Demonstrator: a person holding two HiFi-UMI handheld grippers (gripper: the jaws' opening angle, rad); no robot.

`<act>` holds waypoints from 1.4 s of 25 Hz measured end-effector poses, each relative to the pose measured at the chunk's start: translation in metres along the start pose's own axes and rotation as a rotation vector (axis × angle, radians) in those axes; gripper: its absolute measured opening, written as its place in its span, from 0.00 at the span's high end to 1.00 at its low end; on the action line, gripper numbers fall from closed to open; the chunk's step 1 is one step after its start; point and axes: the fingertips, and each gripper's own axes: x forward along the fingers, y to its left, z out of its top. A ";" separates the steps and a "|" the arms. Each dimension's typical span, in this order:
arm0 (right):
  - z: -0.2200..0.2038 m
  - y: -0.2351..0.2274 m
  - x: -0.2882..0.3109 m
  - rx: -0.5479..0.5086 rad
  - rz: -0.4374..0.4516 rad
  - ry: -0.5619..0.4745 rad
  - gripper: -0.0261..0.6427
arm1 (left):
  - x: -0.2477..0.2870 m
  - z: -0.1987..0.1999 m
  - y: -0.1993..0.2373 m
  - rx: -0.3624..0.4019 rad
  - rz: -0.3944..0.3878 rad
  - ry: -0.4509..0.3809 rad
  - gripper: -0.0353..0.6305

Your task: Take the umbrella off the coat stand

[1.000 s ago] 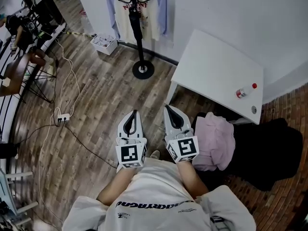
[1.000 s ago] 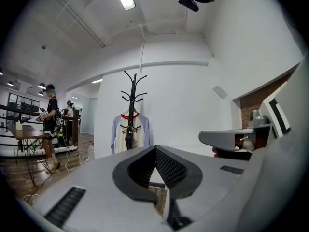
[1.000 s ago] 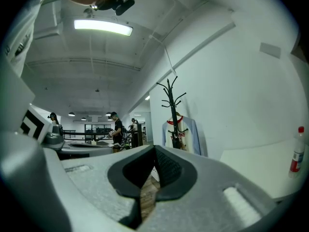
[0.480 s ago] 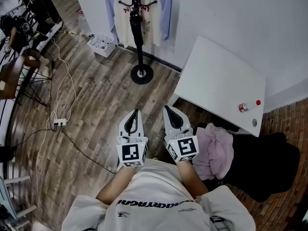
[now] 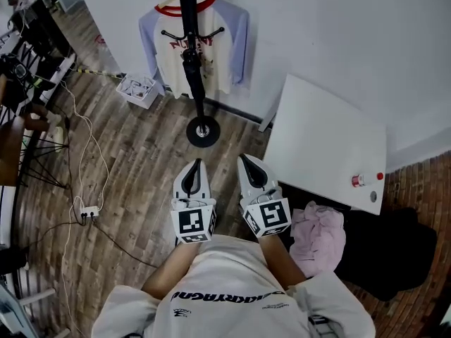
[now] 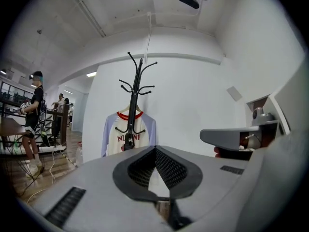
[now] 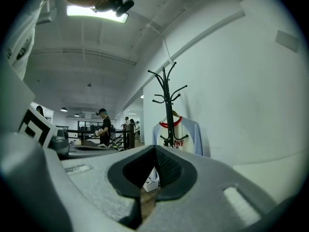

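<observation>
My left claw (image 5: 194, 165) and right claw (image 5: 244, 159) are both pressed together, holding nothing. The thin black folded umbrella (image 5: 192, 67) hangs up-and-down on the tall black metal coat stand (image 5: 187, 5), ahead and well apart. I think my left claw is nearer.

wear: white T-shirt (image 5: 232, 294), black lettering | left gripper (image 5: 195, 163); right gripper (image 5: 244, 158): pale grey, black-white square markings
</observation>
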 end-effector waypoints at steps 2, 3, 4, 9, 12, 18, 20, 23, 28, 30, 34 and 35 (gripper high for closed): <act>0.007 -0.004 0.027 -0.006 -0.014 -0.008 0.96 | 0.025 0.008 0.016 0.005 -0.011 -0.001 0.95; 0.010 -0.007 0.040 -0.009 -0.020 -0.011 0.96 | 0.037 0.011 0.023 0.009 -0.016 0.003 0.95; 0.011 -0.011 0.053 -0.011 -0.027 -0.011 0.96 | 0.049 0.013 0.030 0.013 -0.019 0.006 0.95; 0.016 -0.021 0.107 -0.014 -0.053 -0.015 0.96 | 0.097 0.025 0.061 0.020 -0.040 0.005 0.95; 0.017 -0.026 0.133 -0.012 -0.065 -0.016 0.96 | 0.119 0.025 0.076 0.007 -0.053 0.031 0.95; 0.019 -0.038 0.161 -0.015 -0.060 -0.011 0.96 | 0.148 0.026 0.087 -0.007 -0.050 0.035 0.95; 0.019 -0.045 0.168 -0.016 -0.050 -0.008 0.96 | 0.156 0.025 0.087 -0.009 -0.043 0.031 0.95; 0.019 -0.058 0.179 -0.014 -0.029 -0.008 0.96 | 0.172 0.022 0.085 -0.007 -0.023 0.037 0.95; 0.017 -0.083 0.197 0.005 0.003 -0.008 0.96 | 0.200 0.017 0.088 -0.015 0.028 0.052 0.95; 0.015 -0.094 0.201 0.014 0.006 -0.005 0.96 | 0.211 0.015 0.089 -0.017 0.045 0.056 0.95; 0.007 -0.107 0.209 0.022 0.015 0.012 0.96 | 0.232 0.006 0.091 -0.019 0.069 0.070 0.95; 0.005 -0.111 0.210 0.025 0.014 0.015 0.96 | 0.237 0.002 0.090 -0.018 0.070 0.076 0.95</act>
